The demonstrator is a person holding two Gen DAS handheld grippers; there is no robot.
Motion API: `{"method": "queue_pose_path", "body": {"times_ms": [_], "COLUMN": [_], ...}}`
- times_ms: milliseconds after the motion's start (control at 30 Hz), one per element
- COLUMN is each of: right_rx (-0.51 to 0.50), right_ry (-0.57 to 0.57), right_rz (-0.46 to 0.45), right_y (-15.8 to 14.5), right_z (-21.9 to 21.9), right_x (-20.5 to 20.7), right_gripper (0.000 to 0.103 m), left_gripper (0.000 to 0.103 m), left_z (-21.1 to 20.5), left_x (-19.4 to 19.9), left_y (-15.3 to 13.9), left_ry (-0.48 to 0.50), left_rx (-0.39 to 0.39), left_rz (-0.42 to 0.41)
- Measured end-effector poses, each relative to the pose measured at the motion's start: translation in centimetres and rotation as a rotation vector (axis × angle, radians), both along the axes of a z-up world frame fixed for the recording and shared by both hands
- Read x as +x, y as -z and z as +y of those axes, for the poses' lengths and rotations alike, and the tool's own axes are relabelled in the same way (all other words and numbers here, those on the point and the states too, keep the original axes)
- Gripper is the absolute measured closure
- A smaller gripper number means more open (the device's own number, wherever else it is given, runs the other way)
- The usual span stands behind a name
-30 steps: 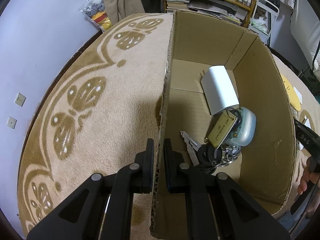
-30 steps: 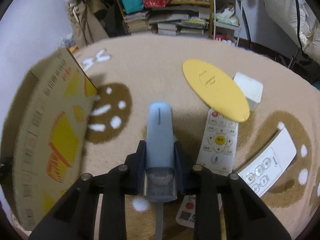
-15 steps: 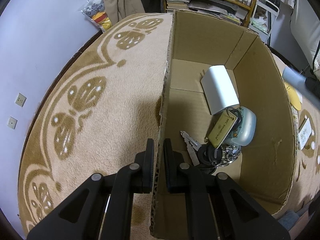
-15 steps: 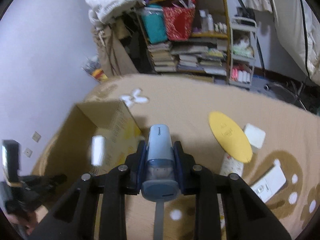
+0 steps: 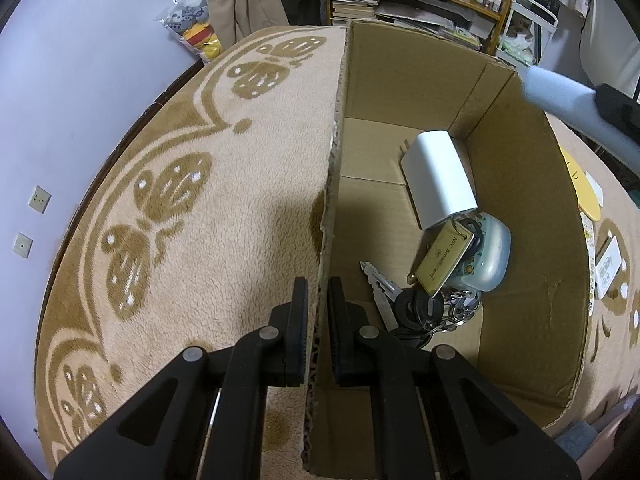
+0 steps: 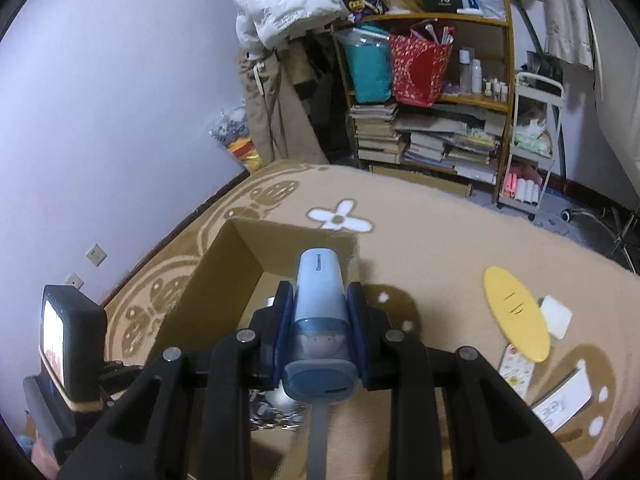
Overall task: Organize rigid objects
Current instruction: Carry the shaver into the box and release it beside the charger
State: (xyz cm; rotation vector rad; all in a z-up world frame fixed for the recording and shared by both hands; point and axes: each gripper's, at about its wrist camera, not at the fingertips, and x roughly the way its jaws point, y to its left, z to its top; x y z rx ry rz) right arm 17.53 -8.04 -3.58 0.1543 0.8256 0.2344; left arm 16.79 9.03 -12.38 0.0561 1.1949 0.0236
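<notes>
The pale blue device (image 6: 320,300), a smooth rounded thing with a darker blue butt end, sits clamped between the pads of the right gripper (image 6: 320,296), jaws partly apart and pressing its two sides; it hangs above the cardboard box (image 6: 224,264), over the box's near-right rim, its nose pointing toward the far wall of the box; in the left wrist view its tip (image 5: 560,100) shows above the box's right wall.

The shell looks slick and tapers toward the nose, so I judge it could creep forward out of the pads if the gripper tips down further; a strap or cord trailing below the butt could snag the box's rim as the device goes in.

Inside the box lie a white block (image 5: 440,176), a light blue rounded case (image 5: 488,256), a gold tag (image 5: 440,260) and a bunch of keys (image 5: 408,304), all crowded toward the box's right wall; a release from this height would likely land the device on them and knock the tag or keys about, or glance off the white block; the bare floor by the box's left wall looks the safer spot.

The left gripper (image 5: 318,292) is all but closed, pinching the box's left wall between its fingers; if that pinch slips, a bump from the right hand could slide or tilt the box on the soft patterned rug (image 5: 180,220).
</notes>
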Motion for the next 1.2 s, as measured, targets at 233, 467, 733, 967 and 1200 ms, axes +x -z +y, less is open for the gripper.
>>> {"method": "queue_pose_path", "body": {"times_ms": [233,467,733,967,1200], "right_rx": [-0.084,-0.190,-0.177,-0.185,-0.202], "right_ry": [-0.039,-0.056,-0.053,-0.069,-0.002], "right_rz": [0.025,0.069,0.103,0.050,0.007], "right_y": [1.1,3.4,4.0,2.0,0.3], "right_z": [3.7,5.3,4.9,4.9,2.0], "right_x": [0.6,1.4,1.7,1.4,1.5], "right_gripper": [0.074,0.074,0.074,0.068,0.033], "left_gripper": [0.094,0.094,0.093,0.093,0.093], "left_z": [0.0,0.3,0.4,0.4,0.4], "left_x": [0.0,0.1,0.1,0.0,0.0], "left_y": [0.0,0.0,0.0,-0.2,-0.3], "left_ry": [0.000,-0.001,-0.001,0.003,0.003], "left_rx": [-0.005,-0.018,-0.022,-0.017,-0.017], "left_rz": [0.000,0.000,-0.001,-0.008,-0.008]}}
